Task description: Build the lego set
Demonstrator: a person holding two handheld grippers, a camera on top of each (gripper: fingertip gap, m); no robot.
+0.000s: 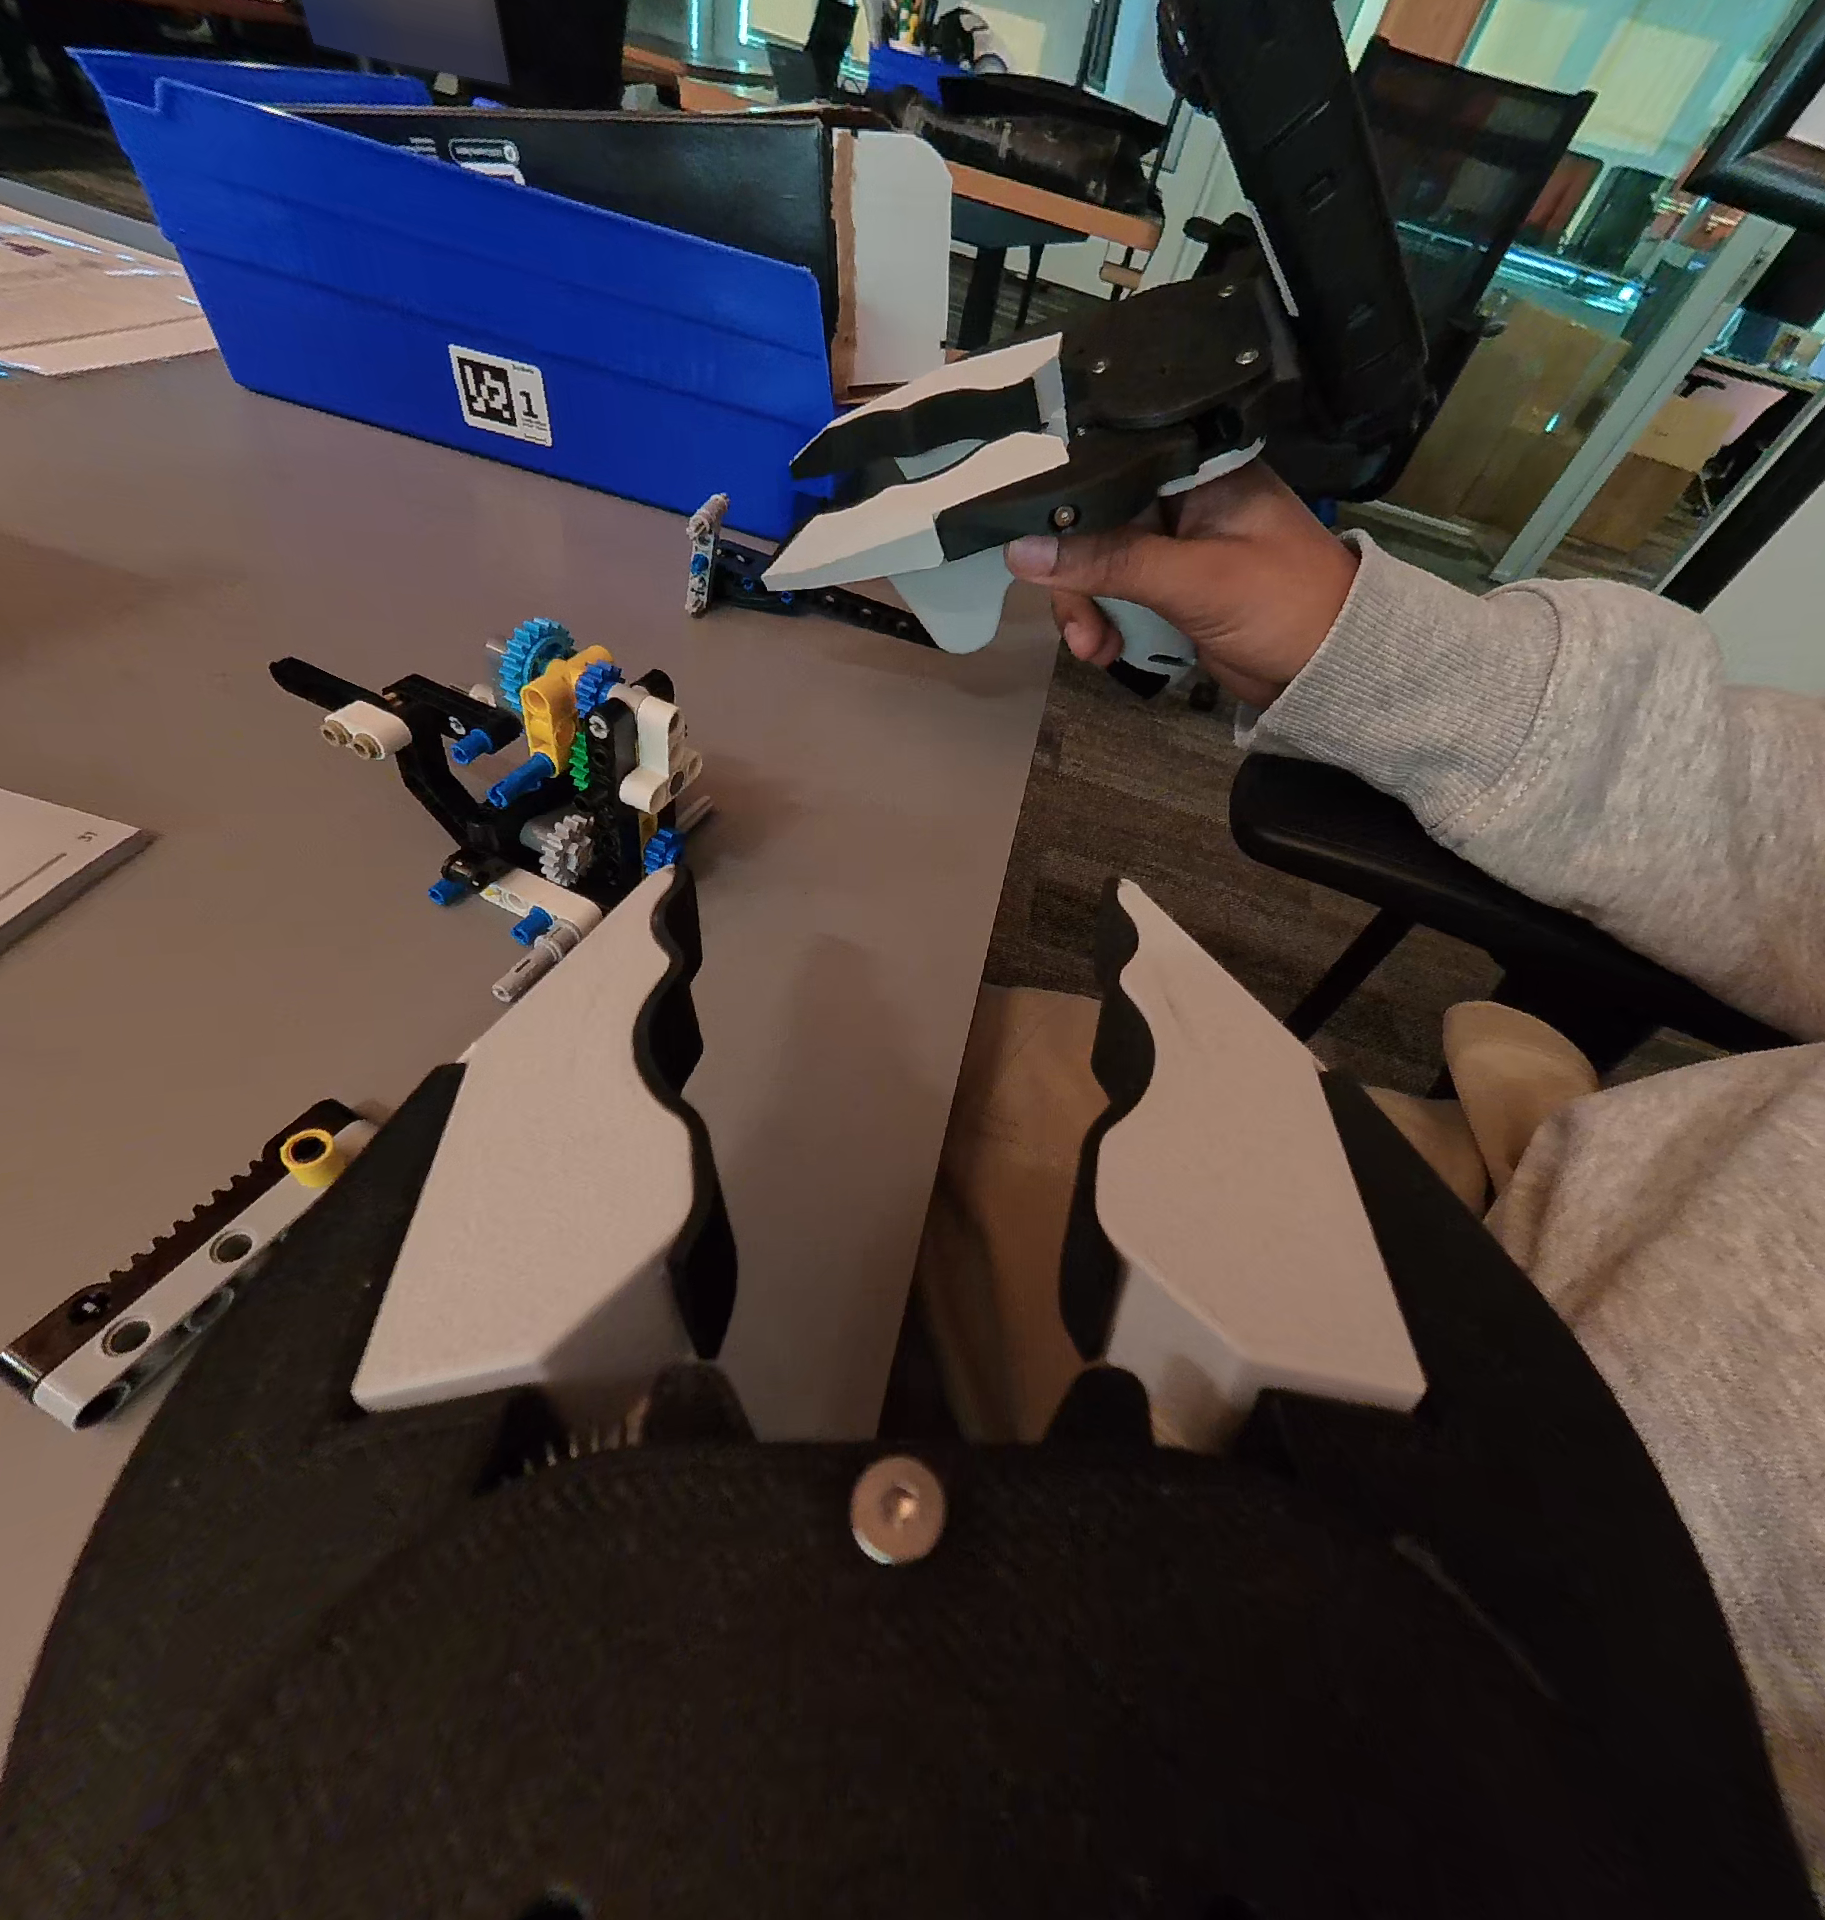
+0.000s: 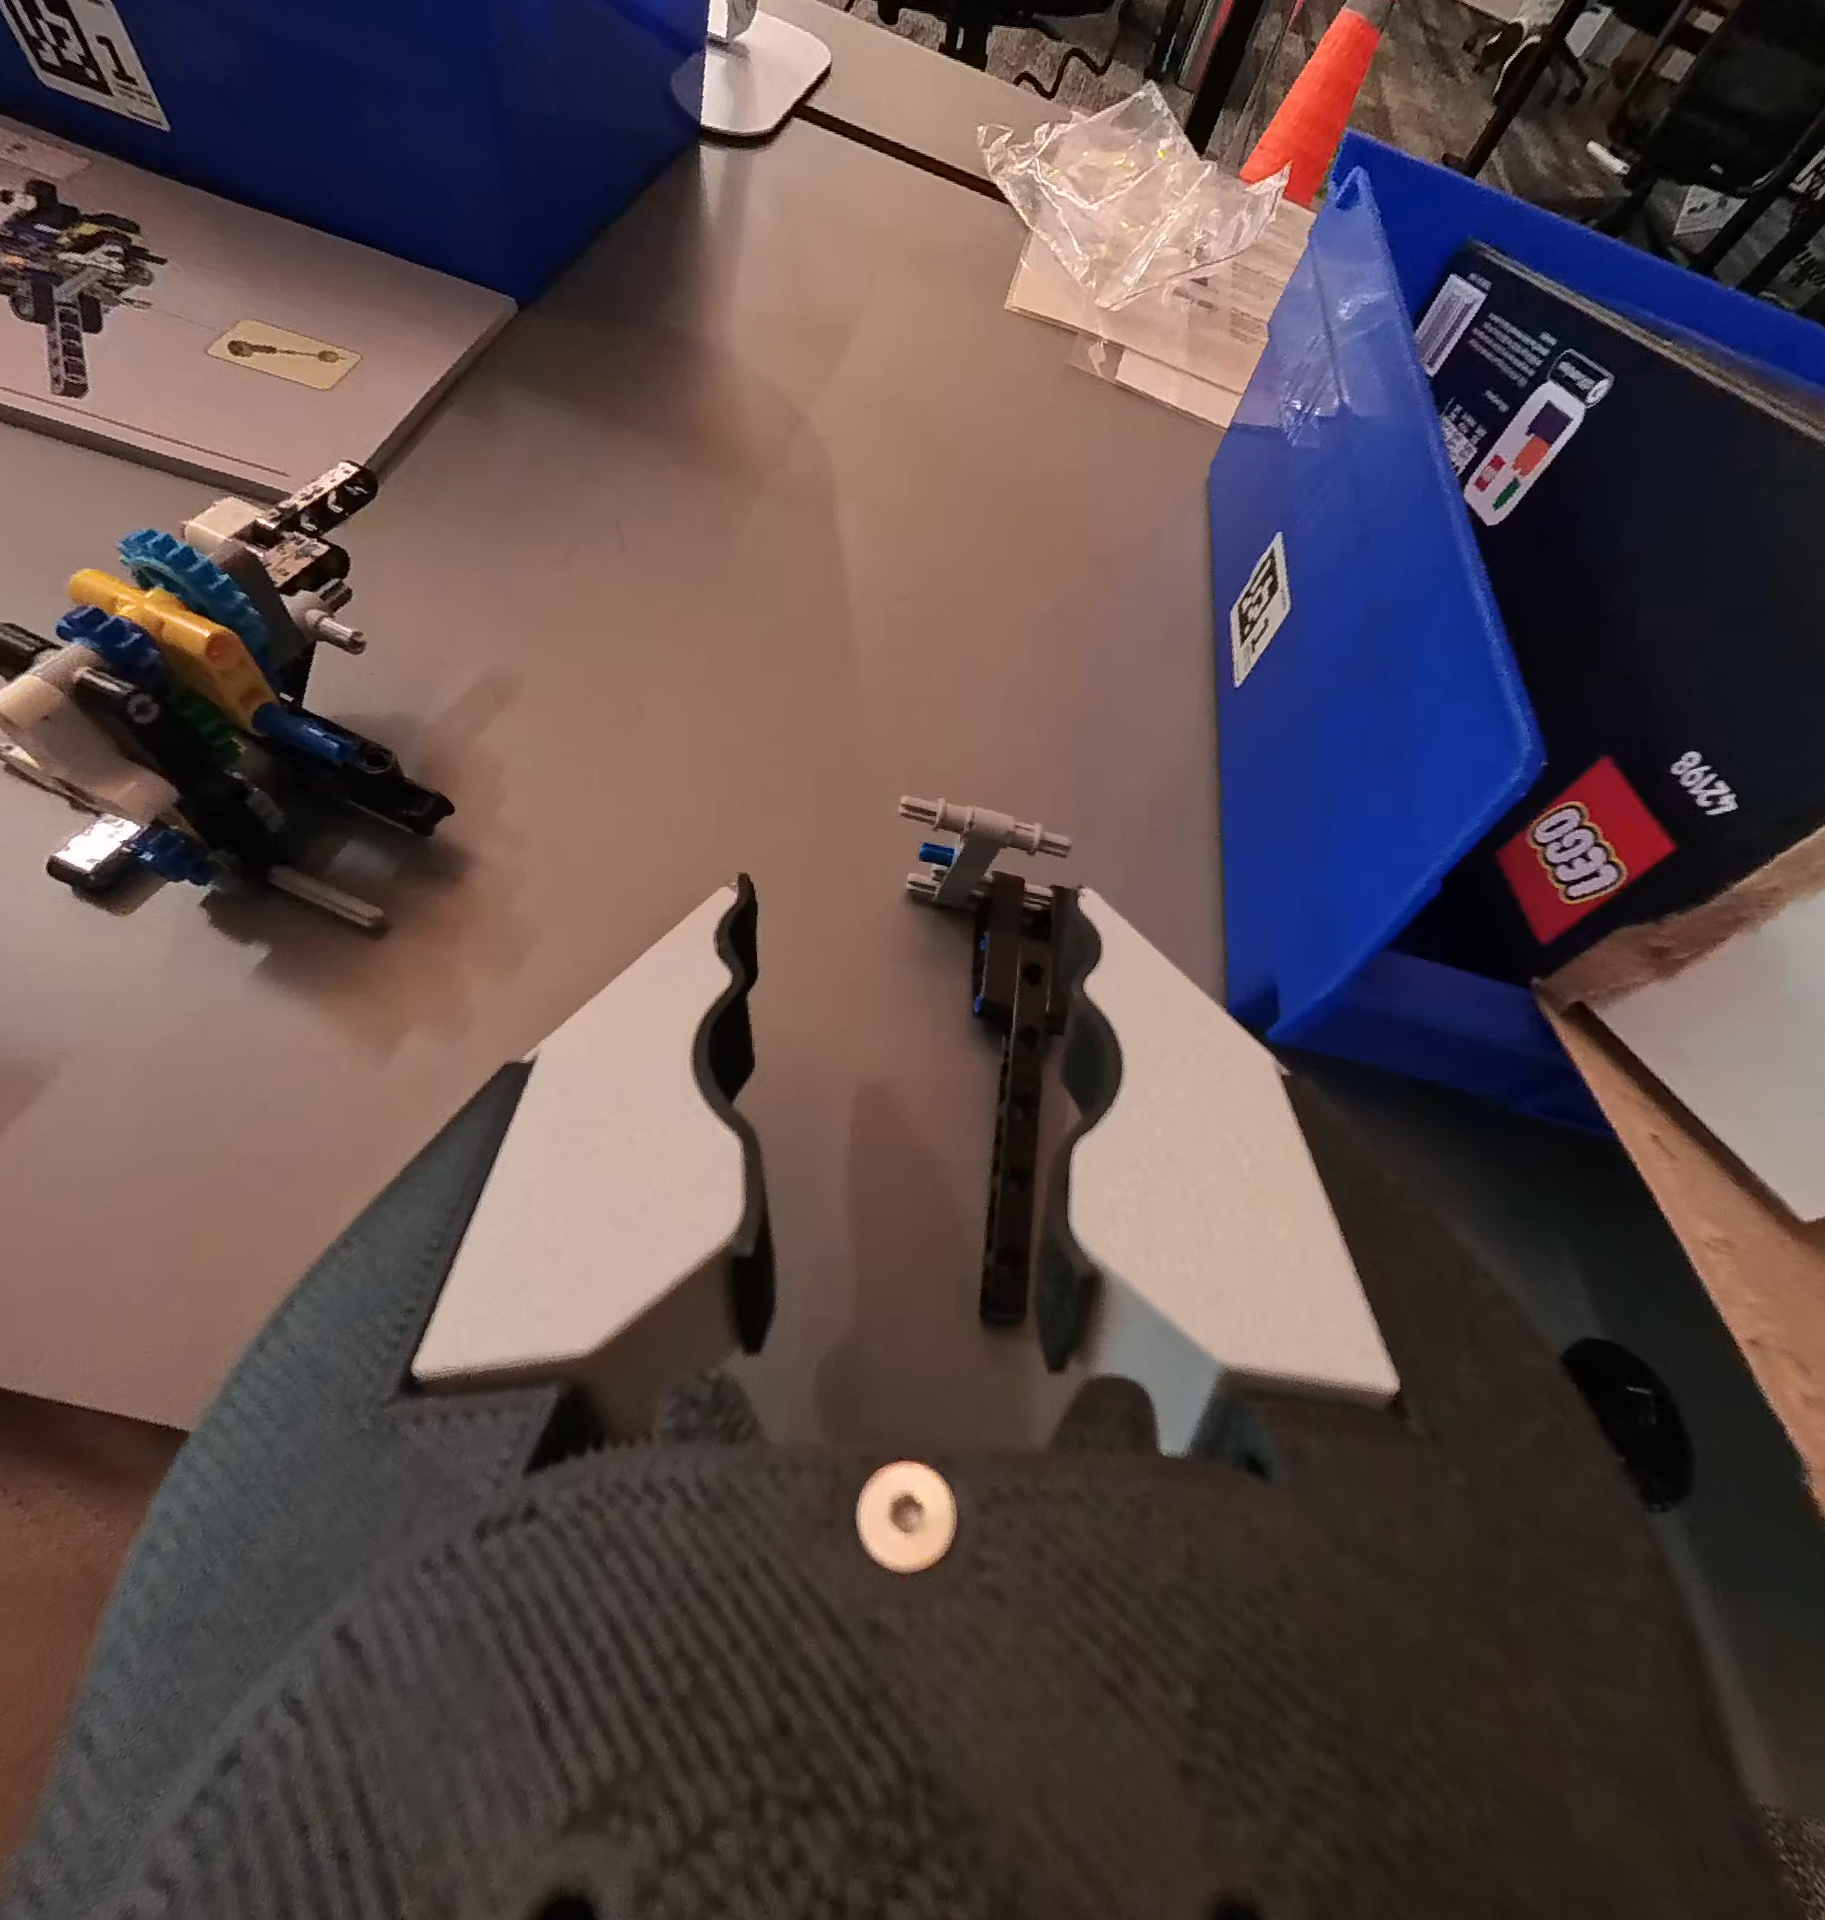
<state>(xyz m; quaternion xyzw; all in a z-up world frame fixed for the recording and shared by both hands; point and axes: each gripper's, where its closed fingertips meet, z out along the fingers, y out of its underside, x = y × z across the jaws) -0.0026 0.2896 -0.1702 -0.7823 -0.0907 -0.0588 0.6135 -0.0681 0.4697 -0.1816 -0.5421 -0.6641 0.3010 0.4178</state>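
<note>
We're partway through this build, nowhere near done as far as we can judge. The gray table (image 2: 887,520) holds everything, with a blue bin (image 2: 1355,644) just off to the right of our right gripper (image 2: 913,904) and the set's dark box (image 2: 1666,675) sitting inside it. Another blue bin (image 1: 492,301) stands past the left gripper (image 1: 897,894), far side of the table.

The instruction booklet (image 2: 212,343) lies open ahead-left of the right gripper, so there are clearly steps left.

Biggest finished chunk is the gear assembly (image 1: 544,769), with blue gears, yellow connector and black frame, sitting on the table just ahead-left of the left gripper. It looks like a core module, not a full model.

Next down: a long black beam with a gray connector at its tip (image 2: 1012,1039), lying on the table between the right gripper's fingers, close along the right one. The jaws are spread wide, nothing gripped yet.

A white beam with a black gear rack and yellow bush (image 1: 170,1278) lies loose left of the left gripper, unattached. Left gripper is also spread wide and empty.

So 1 module built, 2 smaller bits waiting to go on, we reckon.
</note>
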